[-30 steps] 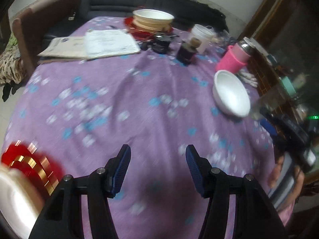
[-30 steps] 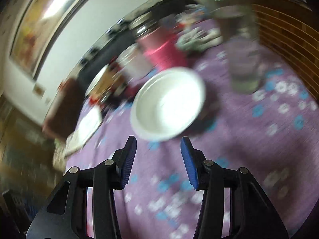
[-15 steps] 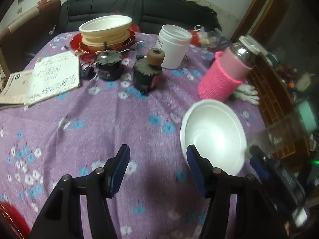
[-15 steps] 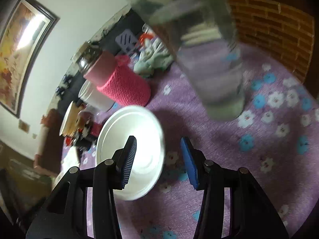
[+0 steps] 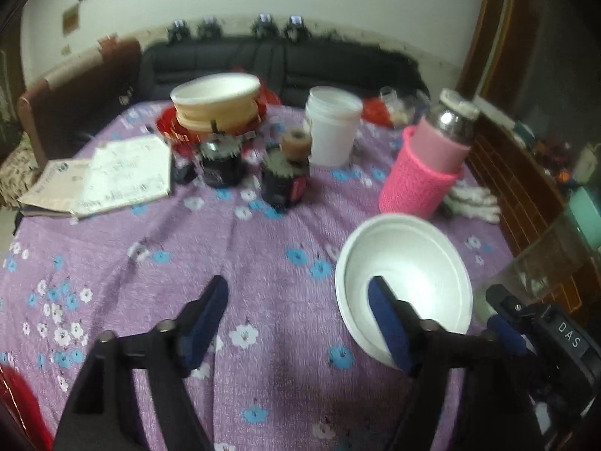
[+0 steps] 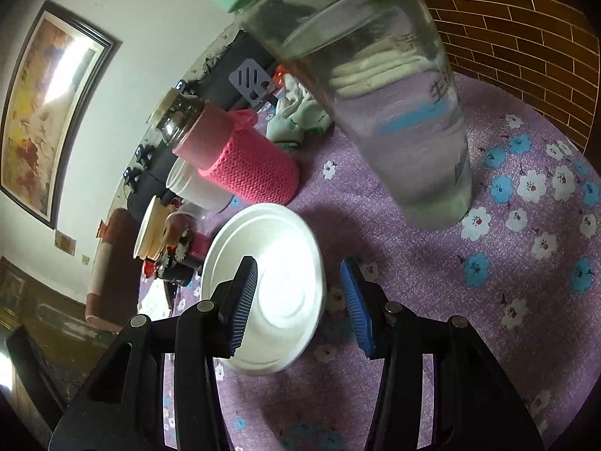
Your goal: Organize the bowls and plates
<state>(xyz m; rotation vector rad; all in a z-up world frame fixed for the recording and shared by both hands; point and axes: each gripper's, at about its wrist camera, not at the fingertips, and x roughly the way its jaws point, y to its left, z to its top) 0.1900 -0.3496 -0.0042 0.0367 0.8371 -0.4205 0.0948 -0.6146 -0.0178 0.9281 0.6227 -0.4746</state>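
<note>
Right gripper (image 6: 300,297) has closed in on the white bowl (image 6: 278,259) near the table's right edge, jaws apart astride its rim, apparently untouched. Left gripper (image 5: 296,315) apart, empty. Grasp next.

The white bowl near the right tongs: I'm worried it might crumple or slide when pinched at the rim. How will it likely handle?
The white bowl looks thin-walled and matte, like foam, so it is probably very light and may flex under a hard pinch. Sitting empty on the purple tablecloth, it would likely skid if nudged. The right tongs straddle its rim, open.
</note>
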